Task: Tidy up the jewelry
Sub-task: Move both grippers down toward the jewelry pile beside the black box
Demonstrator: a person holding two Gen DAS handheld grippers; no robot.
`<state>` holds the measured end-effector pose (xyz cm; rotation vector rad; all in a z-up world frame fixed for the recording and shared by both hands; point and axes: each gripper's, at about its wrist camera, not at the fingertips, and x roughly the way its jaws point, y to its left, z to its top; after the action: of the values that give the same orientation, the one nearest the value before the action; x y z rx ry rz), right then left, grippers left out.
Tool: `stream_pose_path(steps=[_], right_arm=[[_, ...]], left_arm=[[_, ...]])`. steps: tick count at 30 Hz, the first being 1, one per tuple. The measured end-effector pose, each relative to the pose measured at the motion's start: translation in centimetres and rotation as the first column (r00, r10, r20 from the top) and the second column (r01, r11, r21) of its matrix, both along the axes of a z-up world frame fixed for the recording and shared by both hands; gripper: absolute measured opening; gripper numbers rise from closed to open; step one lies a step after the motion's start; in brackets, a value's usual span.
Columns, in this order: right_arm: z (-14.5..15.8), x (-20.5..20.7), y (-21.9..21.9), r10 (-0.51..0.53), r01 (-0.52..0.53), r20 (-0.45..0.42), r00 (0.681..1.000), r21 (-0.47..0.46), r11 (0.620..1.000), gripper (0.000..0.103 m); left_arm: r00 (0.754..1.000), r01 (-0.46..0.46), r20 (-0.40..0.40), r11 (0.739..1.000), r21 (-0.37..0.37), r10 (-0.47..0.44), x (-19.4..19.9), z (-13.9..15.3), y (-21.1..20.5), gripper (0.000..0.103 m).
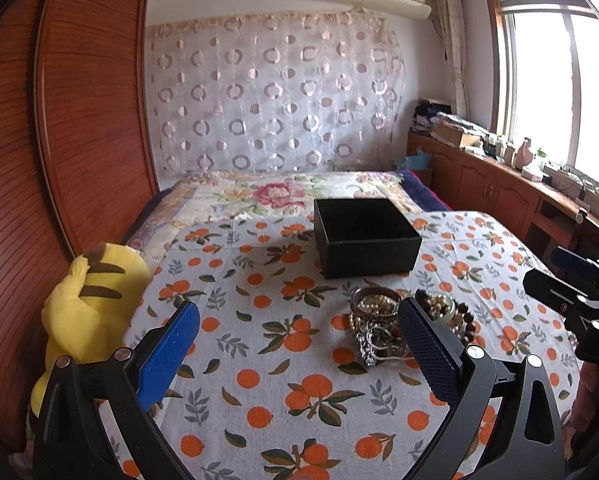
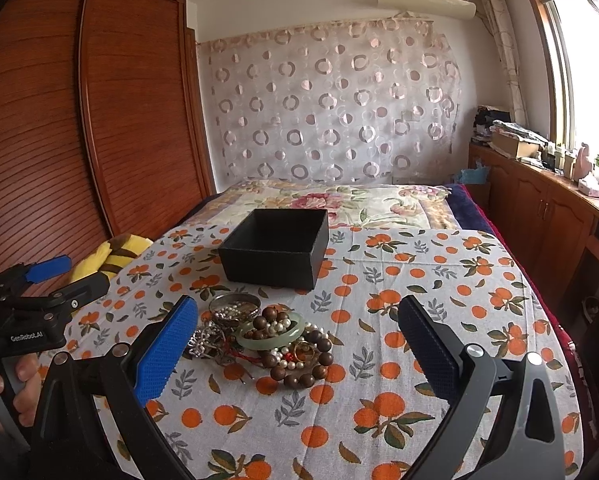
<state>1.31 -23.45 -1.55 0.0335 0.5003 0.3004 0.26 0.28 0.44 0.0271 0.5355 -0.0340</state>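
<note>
While both grippers hang with jaws wide apart and empty above the orange-print cloth (image 2: pixel 419 280) on the bed, the jewelry pile (image 2: pixel 267 336) lies untouched at about 6 o'clock of the empty black box (image 2: pixel 277 250), near it but apart. The left gripper (image 1: pixel 299 340) has the heap beside its right finger, and the right gripper (image 2: pixel 299 340) beside its left. Because the chains, beads and jade bangle (image 2: pixel 271 334) look tangled together, a pinch on one could drag others along and scatter them across the soft cloth.
</note>
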Motion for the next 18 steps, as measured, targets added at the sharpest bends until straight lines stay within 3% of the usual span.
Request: stream_pose_path(steps=[8,18], right_arm=[[-2.3,1.6,0.2,0.05,-0.051,-0.033,0.998,-0.035,0.998,0.1],[-5.1,2.9,0.7,0.115,-0.121,-0.113,0.987,-0.048,0.991,0.097]], left_arm=[[0.997,0.044,-0.071,0.999,0.004,-0.043,2.0,-2.5,0.5,0.096],[0.977,0.148,-0.146,0.988,-0.042,-0.152,5.3,-4.2,0.0,0.096]])
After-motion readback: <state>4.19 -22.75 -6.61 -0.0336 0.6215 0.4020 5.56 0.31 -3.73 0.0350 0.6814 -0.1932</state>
